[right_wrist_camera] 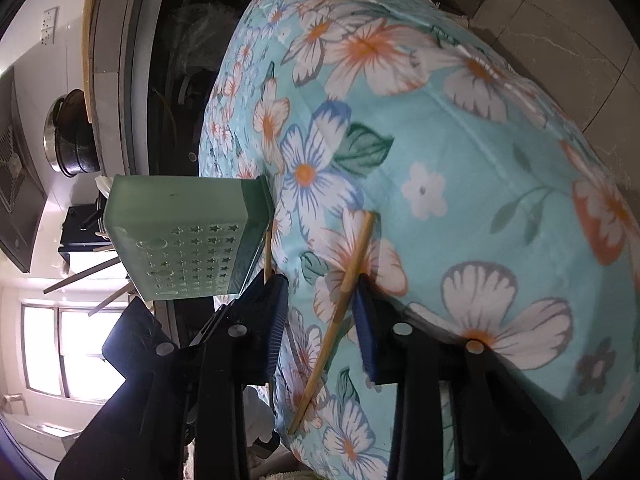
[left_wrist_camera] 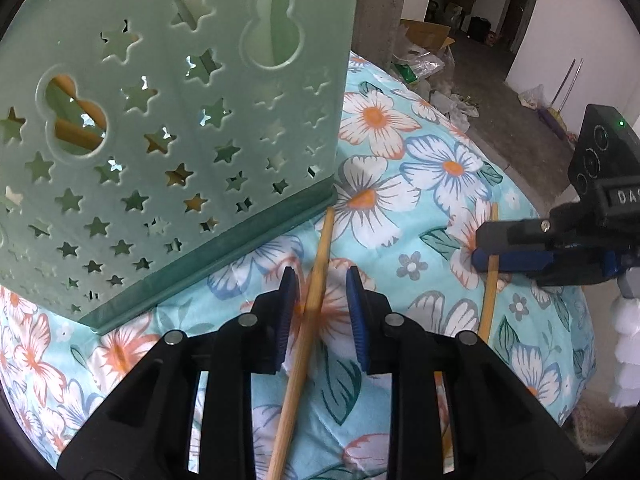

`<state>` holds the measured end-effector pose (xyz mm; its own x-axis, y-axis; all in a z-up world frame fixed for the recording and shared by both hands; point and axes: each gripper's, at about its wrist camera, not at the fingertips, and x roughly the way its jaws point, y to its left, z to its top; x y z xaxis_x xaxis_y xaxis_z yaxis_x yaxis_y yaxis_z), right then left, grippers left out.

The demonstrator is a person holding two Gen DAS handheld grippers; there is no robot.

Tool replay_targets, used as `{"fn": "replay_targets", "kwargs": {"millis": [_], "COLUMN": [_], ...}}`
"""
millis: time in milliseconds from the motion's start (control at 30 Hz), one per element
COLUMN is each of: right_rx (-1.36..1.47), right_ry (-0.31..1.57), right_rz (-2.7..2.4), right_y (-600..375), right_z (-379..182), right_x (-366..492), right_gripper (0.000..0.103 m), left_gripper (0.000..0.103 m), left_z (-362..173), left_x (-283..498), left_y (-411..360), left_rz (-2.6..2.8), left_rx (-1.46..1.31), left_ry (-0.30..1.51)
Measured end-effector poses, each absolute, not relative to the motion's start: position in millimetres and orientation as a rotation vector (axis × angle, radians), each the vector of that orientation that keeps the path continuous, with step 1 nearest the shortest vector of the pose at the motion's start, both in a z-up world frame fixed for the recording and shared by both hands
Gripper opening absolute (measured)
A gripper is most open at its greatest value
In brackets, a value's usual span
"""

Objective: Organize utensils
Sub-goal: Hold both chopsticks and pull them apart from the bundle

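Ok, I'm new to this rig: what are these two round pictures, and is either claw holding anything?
Each picture comes from a fisheye camera on a hand-held claw, looking along its two blue-padded fingers. The left claw straddles a wooden chopstick lying on the floral cloth, beside the green star-punched utensil holder. Its pads stand apart from the stick, so nothing is gripped. The right claw, also seen in the left view, sits over a second chopstick. One pad seems to touch it, the other stands clear. More sticks already poke out of the holder.

Right tongs [right_wrist_camera: 320, 320] astride a chopstick [right_wrist_camera: 340, 312] on floral cloth [right_wrist_camera: 460, 160], green holder [right_wrist_camera: 188, 240] beside.
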<state>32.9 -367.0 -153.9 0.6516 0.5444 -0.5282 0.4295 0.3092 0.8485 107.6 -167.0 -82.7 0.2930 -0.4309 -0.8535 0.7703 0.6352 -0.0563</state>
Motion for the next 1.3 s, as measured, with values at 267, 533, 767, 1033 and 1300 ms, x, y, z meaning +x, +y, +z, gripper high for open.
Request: {"fn": "replay_targets", "kwargs": {"millis": [267, 533, 767, 1033, 1300], "right_rx": [1.322, 1.297, 1.286, 1.271, 1.272], "right_ry": [0.928, 0.923, 0.958, 0.973, 0.971], "right_rz": [0.080, 0.087, 0.106, 0.090, 0.081], "right_y": [-362.9, -364.8, -362.2, -358.9, -357.6], "right_z": [-165.4, -162.5, -159.3, -158.3, -158.8], "right_x": [31.2, 29.7, 27.8, 30.4, 31.3], "right_gripper": [0.009, 0.010, 0.010, 0.011, 0.011], "left_gripper": [0.024, 0.014, 0.010, 0.010, 0.010], "left_z": [-84.3, -84.1, -86.3, -86.7, -85.7], "left_x": [99.7, 91.6, 93.6, 91.9, 88.2], "left_y": [-170.2, -170.8, -162.9, -163.8, -169.1], "left_rz": [-0.808, -0.794, -0.784, -0.769, -0.751], "left_rx": [0.419, 0.422, 0.382, 0.402, 0.426], "left_ry": [0.963, 0.949, 0.978, 0.974, 0.963]}}
